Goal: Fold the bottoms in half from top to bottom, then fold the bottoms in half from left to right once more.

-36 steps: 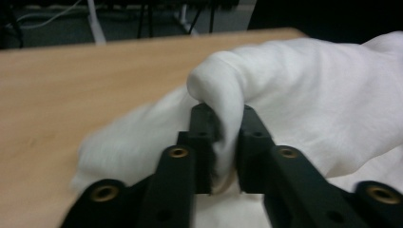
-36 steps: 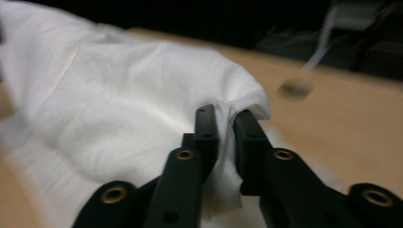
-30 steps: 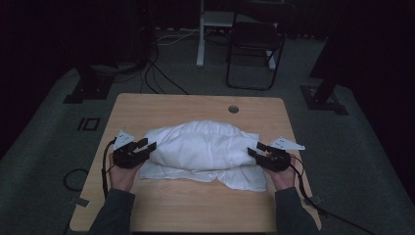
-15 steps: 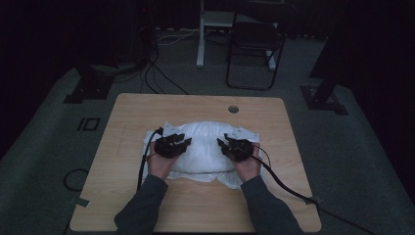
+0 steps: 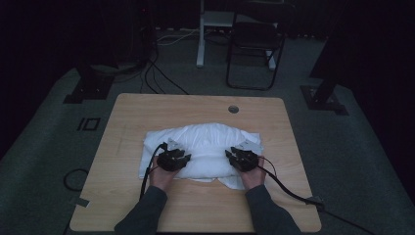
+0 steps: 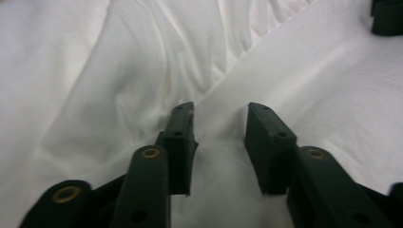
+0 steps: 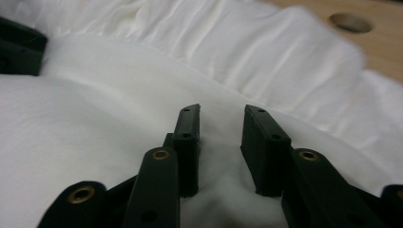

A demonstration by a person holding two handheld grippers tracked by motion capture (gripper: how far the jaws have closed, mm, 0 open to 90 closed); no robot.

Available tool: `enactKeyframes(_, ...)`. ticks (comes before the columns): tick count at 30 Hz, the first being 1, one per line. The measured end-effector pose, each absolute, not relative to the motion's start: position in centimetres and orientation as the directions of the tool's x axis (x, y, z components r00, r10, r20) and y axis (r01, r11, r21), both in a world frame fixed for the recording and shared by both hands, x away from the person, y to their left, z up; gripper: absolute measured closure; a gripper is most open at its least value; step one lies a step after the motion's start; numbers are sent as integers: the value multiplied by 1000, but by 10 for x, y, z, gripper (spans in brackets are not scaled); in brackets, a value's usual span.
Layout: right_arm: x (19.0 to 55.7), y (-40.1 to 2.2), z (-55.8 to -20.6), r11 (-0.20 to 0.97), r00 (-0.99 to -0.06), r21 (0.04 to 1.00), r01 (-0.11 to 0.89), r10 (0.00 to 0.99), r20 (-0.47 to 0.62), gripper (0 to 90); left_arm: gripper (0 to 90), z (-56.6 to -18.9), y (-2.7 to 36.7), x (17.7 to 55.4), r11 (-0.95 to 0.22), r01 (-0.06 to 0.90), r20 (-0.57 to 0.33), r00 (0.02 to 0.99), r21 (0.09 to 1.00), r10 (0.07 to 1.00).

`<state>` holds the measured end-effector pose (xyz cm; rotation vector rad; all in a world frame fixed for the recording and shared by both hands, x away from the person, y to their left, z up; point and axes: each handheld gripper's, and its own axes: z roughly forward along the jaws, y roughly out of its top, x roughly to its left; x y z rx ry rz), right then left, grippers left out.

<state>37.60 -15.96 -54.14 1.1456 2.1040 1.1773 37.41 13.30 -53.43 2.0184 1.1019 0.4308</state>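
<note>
A puffy white pillow [image 5: 210, 142] lies on the wooden table [image 5: 195, 105], over a flat white cloth layer. My left gripper [image 5: 185, 157] rests on the pillow's near left part and my right gripper [image 5: 230, 155] on its near right part, pointing towards each other. Both sets of jaws have just been closing. In the left gripper view my left gripper [image 6: 221, 111] has a raised fold of white fabric pressed between its pads. My right gripper [image 7: 221, 114] likewise pinches a bunched ridge of the fabric.
A round cable hole [image 5: 233, 108] sits in the table's far right part. Cables trail from both grippers over the near edge [image 5: 288, 188]. A dark chair [image 5: 254, 44] and stand feet are on the floor beyond the table.
Both hands moved inward from the pillow's two ends to its near middle and sank onto it. The pillow has bunched narrower, and the jaws have narrowed on its fabric.
</note>
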Motion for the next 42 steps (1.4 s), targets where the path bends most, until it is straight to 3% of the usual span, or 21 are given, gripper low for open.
enactKeyframes(5,373,-174,-539,235,-485,874,425,874,1,638,528,-520,161,371,-211,516,-80,485,830,871)
enactKeyframes(10,379,-179,-551,246,-488,848,470,873,17,625,416,-530,195,383,-90,585,-118,308,806,944)
enactKeyframes(19,382,-172,-560,284,-510,833,475,860,-3,623,198,-558,200,396,-89,648,-80,227,757,971)
enactKeyframes(23,383,-174,-562,267,-515,835,482,857,24,624,180,-556,201,396,-98,654,-78,234,750,969)
enactKeyframes(31,385,-176,-564,256,-520,835,488,853,42,624,161,-541,220,384,11,612,-186,223,791,957)
enactKeyframes(36,385,-176,-564,247,-518,835,492,854,53,623,162,-541,242,380,84,620,-217,142,780,966)
enactKeyframes(42,385,-178,-557,241,-514,832,500,856,61,580,170,-545,255,381,86,656,-219,124,750,968)
